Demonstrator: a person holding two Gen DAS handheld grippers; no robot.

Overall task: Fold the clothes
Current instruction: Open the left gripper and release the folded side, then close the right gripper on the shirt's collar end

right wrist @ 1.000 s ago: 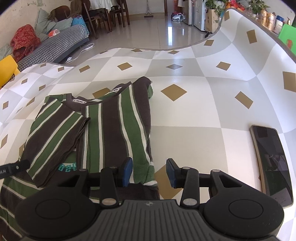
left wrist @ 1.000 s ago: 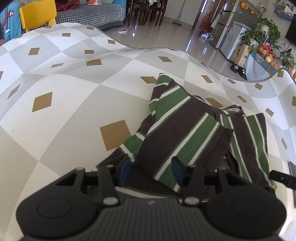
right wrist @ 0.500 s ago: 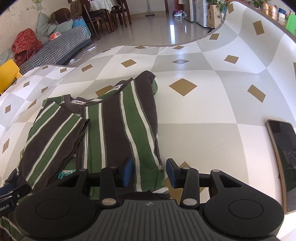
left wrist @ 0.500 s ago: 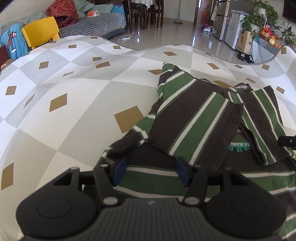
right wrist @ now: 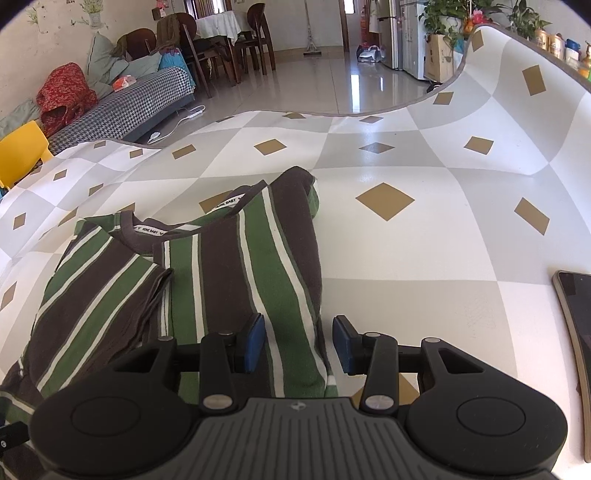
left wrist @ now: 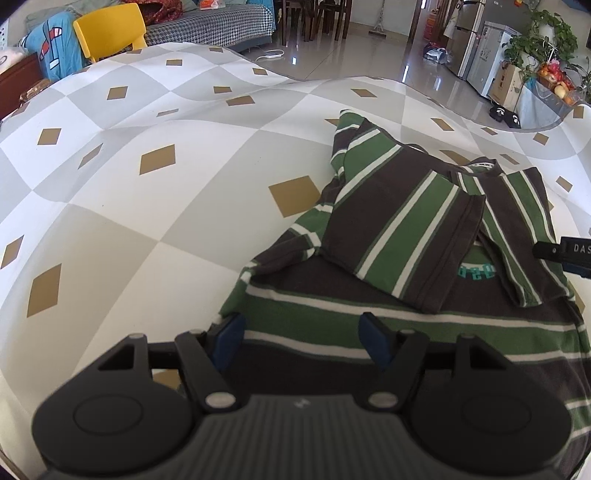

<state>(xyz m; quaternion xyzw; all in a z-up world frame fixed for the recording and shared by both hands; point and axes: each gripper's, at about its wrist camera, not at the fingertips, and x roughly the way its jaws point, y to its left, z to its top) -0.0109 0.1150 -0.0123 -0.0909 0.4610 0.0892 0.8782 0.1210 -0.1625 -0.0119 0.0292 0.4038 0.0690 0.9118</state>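
A brown, green and white striped T-shirt [left wrist: 399,229] lies on the checked table cover, both sleeves and sides folded in over its middle. My left gripper [left wrist: 301,338] is open over the shirt's lower left hem, its blue pads either side of the striped cloth. In the right wrist view the same shirt [right wrist: 221,273] fills the left half, collar label at the far end. My right gripper [right wrist: 298,343] is open over the shirt's right folded edge near the hem. Nothing is pinched by either. A tip of the right gripper [left wrist: 561,251] shows at the left view's right edge.
A dark phone [right wrist: 578,332] lies on the table cover [left wrist: 147,206] right of my right gripper. A yellow chair [left wrist: 109,31], a checked sofa [right wrist: 122,107], dining chairs and a fridge stand beyond the table's far edge.
Both grippers have pulled back toward the shirt's hem end, so more of the lower body shows in front of the left one. The jaws stay open and the shirt has not moved.
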